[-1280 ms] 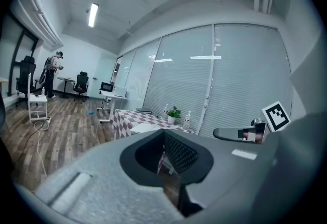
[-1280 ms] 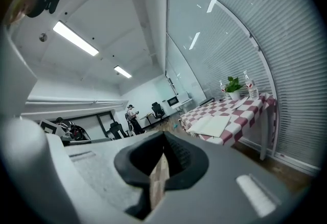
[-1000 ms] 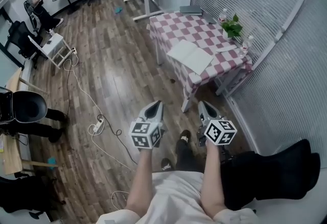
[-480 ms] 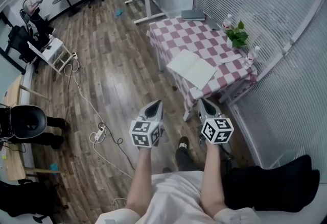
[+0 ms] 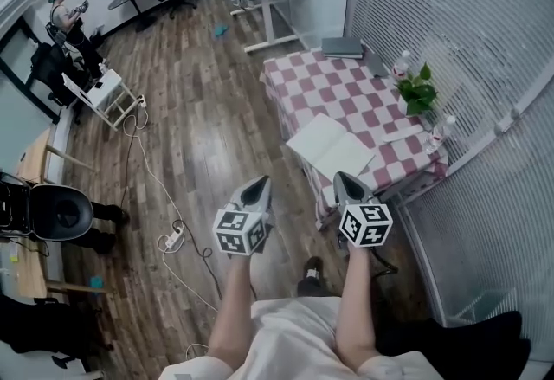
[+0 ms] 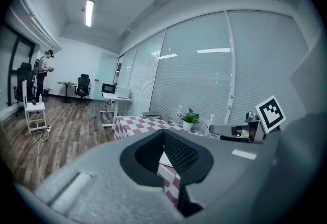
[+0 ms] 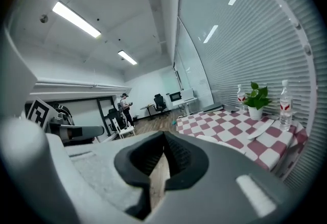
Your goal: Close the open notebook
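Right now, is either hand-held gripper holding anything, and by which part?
Nothing is held: the left hand-held gripper and right hand-held gripper are shut and empty, short of the notebook.

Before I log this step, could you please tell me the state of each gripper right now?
Left gripper: closed, holding nothing.
Right gripper: closed, holding nothing.

The floor (image 5: 216,110) is glossy wood plank, the tablecloth (image 5: 346,93) checked cloth, the notebook (image 5: 333,147) matt white paper.
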Action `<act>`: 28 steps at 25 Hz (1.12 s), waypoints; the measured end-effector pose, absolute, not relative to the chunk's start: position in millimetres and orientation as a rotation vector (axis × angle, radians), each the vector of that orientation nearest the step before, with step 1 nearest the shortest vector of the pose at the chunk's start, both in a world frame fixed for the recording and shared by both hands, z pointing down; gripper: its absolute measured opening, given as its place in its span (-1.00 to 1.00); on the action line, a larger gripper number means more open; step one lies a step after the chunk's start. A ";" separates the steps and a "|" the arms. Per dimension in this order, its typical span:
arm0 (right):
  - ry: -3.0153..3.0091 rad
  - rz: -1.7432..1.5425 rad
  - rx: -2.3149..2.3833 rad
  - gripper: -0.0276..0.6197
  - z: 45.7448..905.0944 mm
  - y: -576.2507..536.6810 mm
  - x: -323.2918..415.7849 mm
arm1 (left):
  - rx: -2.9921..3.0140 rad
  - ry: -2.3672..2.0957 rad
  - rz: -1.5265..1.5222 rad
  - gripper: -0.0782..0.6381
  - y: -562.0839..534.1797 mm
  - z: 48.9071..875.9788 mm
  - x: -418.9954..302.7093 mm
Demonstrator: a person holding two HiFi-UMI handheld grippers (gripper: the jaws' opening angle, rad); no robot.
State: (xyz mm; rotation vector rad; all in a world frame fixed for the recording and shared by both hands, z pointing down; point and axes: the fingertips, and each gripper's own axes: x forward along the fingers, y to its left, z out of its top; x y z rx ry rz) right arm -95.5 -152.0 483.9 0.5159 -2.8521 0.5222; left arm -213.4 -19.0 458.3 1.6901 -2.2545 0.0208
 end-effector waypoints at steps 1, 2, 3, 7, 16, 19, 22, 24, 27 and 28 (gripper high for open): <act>-2.846 0.535 0.508 -0.91 488.3 -158.7 -97.7 | 1.680 -2.260 0.033 -0.76 -25.7 459.3 -216.7; -2.839 0.541 0.500 -0.91 492.9 -165.7 -99.0 | 1.672 -2.268 0.040 -0.76 -33.2 460.3 -219.5; -2.832 0.543 0.494 -0.91 497.3 -172.9 -99.8 | 1.668 -2.278 0.042 -0.76 -40.8 461.0 -222.0; -2.816 0.567 0.500 -0.91 509.7 -200.6 -96.7 | 1.633 -2.340 0.033 -0.76 -63.7 459.6 -237.9; -2.739 0.606 0.579 -0.91 541.7 -245.6 -76.3 | 1.554 -2.343 0.036 -0.76 -87.4 481.0 -257.3; -2.712 0.596 0.568 -0.91 553.7 -251.0 -85.5 | 1.545 -2.318 0.022 -0.76 -95.3 496.7 -266.5; -2.687 0.572 0.563 -0.91 563.1 -262.9 -100.5 | 1.545 -2.297 0.015 -0.76 -109.8 507.3 -283.3; -2.675 0.559 0.581 -0.91 568.9 -276.7 -112.2 | 1.559 -2.284 0.006 -0.76 -124.0 510.8 -298.8; -2.632 0.536 0.633 -0.91 589.6 -298.7 -128.4 | 1.597 -2.243 0.010 -0.76 -153.8 517.4 -326.6; -2.607 0.539 0.651 -0.91 599.8 -304.7 -131.5 | 1.607 -2.224 0.011 -0.76 -164.7 520.8 -335.8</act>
